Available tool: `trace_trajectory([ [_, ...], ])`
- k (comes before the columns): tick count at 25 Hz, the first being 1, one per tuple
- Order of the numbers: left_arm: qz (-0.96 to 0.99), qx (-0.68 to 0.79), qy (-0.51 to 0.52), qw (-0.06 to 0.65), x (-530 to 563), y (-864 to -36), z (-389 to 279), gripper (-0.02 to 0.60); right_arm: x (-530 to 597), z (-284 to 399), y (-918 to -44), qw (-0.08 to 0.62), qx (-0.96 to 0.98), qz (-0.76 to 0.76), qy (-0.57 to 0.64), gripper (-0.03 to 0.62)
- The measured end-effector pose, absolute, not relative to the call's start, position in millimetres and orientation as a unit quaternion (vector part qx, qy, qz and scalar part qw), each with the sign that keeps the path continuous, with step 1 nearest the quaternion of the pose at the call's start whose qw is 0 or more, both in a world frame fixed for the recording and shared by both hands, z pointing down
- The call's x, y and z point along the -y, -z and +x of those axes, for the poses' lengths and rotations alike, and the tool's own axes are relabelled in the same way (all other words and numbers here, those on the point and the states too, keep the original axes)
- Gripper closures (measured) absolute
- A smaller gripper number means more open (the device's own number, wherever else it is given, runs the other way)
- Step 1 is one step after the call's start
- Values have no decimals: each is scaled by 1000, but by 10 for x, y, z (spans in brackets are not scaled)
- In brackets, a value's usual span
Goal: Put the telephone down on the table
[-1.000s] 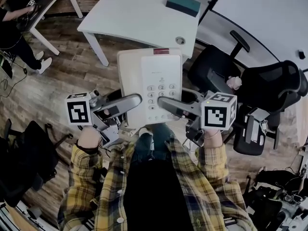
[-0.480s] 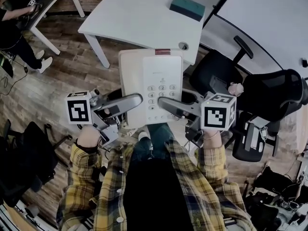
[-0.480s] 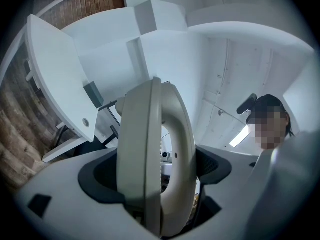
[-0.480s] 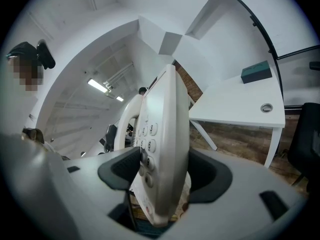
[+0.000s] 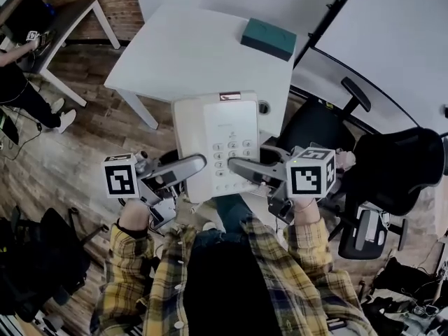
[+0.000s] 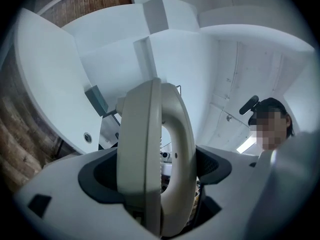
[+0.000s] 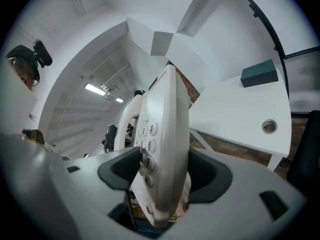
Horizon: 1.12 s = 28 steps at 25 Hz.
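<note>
A cream-white desk telephone [image 5: 215,142] with a keypad and its handset on the left side is held in the air between both grippers, partly over the near edge of the white table [image 5: 189,58]. My left gripper [image 5: 190,165] is shut on the phone's handset side [image 6: 150,159]. My right gripper [image 5: 241,166] is shut on the keypad side [image 7: 162,154]. In the right gripper view the phone stands edge-on between the dark pads.
A dark teal box [image 5: 267,38] lies at the table's far right; a round cable hole [image 5: 262,108] is near its front corner. Black office chairs [image 5: 392,159] stand to the right. A second white table [image 5: 392,40] sits beyond. A person [image 5: 17,82] is at a desk far left.
The phone and both grippers have moved forward, from over the floor in front of the table to over its near edge. The grip on it is unchanged.
</note>
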<state>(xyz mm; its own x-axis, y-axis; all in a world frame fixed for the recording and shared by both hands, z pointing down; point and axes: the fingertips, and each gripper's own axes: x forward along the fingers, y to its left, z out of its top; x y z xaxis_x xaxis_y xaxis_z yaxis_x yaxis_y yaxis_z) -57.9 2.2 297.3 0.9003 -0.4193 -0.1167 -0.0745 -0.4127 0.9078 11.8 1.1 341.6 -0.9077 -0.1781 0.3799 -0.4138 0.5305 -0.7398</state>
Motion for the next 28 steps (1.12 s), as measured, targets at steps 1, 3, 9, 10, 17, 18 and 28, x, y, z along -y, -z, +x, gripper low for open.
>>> trace_trajectory([
  [1, 826, 151, 163, 519, 99, -2955, -555, 179, 111, 139, -3406, 130, 865, 169, -454, 318],
  [3, 830, 151, 159, 514, 285, -2920, -516, 179, 298, 176, -3380, 129, 865, 168, -454, 318],
  [9, 824, 147, 163, 523, 843, -2935, -336, 179, 845, 355, -3394, 121, 863, 173, -459, 318],
  [10, 823, 148, 162, 523, 937, -2947, -302, 179, 941, 389, -3407, 121, 863, 172, -459, 318],
  [17, 830, 159, 165, 509, 1175, -2919, -255, 179, 1211, 434, -3378, 119, 872, 159, -448, 318],
  [18, 831, 157, 166, 507, 1076, -2891, -285, 179, 1114, 405, -3347, 118, 873, 161, -445, 318],
  [28, 842, 140, 157, 497, 342, -2934, -549, 179, 366, 130, -3395, 105, 878, 177, -433, 318],
])
